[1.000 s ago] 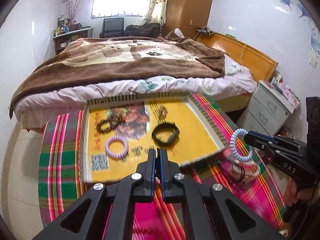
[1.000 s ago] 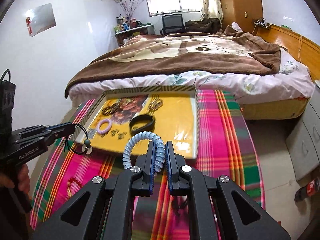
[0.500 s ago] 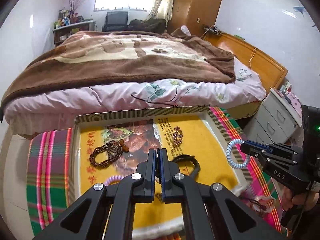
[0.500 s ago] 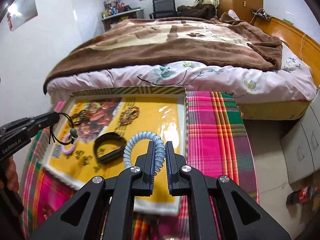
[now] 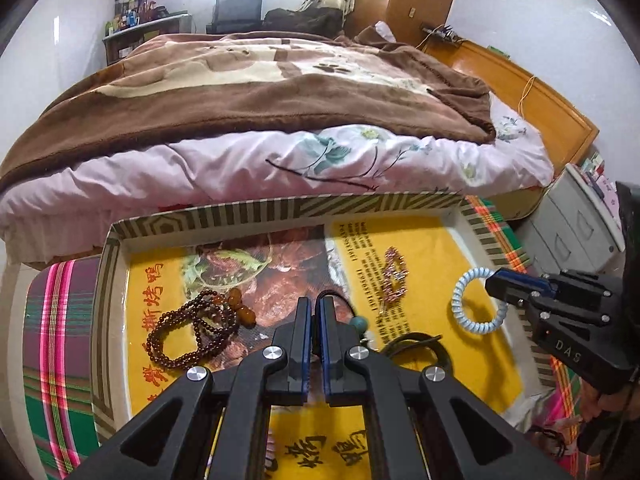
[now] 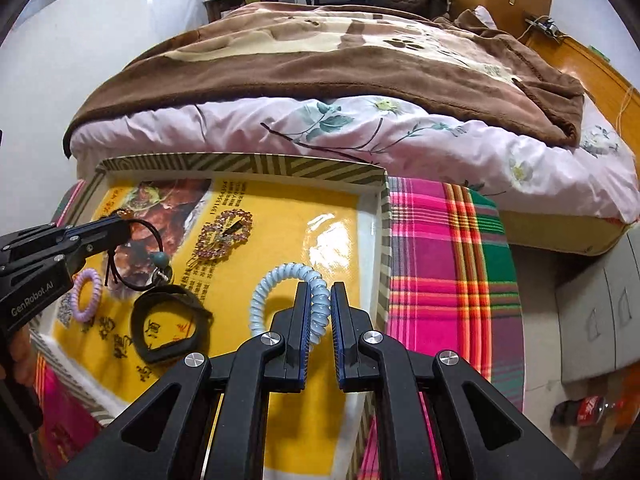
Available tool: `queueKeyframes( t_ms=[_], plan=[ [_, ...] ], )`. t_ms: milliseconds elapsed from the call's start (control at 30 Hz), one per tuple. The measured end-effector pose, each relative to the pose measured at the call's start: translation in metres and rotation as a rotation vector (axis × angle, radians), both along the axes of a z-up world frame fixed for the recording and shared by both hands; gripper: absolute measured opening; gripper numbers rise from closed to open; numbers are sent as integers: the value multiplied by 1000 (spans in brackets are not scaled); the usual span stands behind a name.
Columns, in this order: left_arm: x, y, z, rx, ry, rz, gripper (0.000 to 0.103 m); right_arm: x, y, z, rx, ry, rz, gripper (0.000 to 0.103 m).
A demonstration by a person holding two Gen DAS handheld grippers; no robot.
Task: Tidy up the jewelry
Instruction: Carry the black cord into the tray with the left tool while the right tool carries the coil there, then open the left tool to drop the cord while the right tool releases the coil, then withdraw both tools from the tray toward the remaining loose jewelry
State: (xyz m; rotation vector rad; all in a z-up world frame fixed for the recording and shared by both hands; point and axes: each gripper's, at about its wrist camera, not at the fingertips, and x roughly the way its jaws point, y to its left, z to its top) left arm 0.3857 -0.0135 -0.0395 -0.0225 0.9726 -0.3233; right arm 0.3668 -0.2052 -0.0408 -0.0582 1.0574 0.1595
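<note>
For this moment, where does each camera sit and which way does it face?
Left wrist: on the left gripper, facing the tray and bed; right gripper enters right, holding the blue coil tie.
Right wrist: on the right gripper, same direction; left gripper enters left, holding a black cord.
Shared: tray, bed, coil tie.

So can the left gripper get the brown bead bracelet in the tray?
Probably not yet. The left gripper is shut on the black hair tie, so its fingers are busy. The brown bead bracelet lies uncovered in the tray, just to its left.
</note>
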Motion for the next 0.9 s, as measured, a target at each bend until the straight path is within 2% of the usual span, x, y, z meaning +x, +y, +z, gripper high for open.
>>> queueKeyframes(
  t_ms=[400, 500, 567, 633, 700, 767, 833, 900],
  plan=[
    [6, -2, -22, 62, 49, 12, 6, 10, 0, -15, -2, 43, 5, 10],
    [4, -1, -24, 69, 47, 20, 17, 10, 0, -15, -10, 40, 2, 10],
    [2, -1, -22, 74, 39, 26, 38, 10, -1, -15, -5, 40, -4, 12],
    [-1, 0, -19, 64, 30, 27, 43, 9, -2, -13, 4, 35, -9, 17],
    [-5, 0, -16, 72, 23, 34, 43, 7, -2, -12, 9, 32, -9, 18],
    [-9, 0, -12, 89, 12, 41, 51, 5, -2, -9, 14, 25, -10, 20],
    [-15, 0, -7, 89, -6, 42, 55, 1, -3, -5, 25, 11, -14, 32],
    [-22, 0, 0, 84, -21, 45, 56, -2, -3, 0, 35, -2, -15, 36]
  ],
)
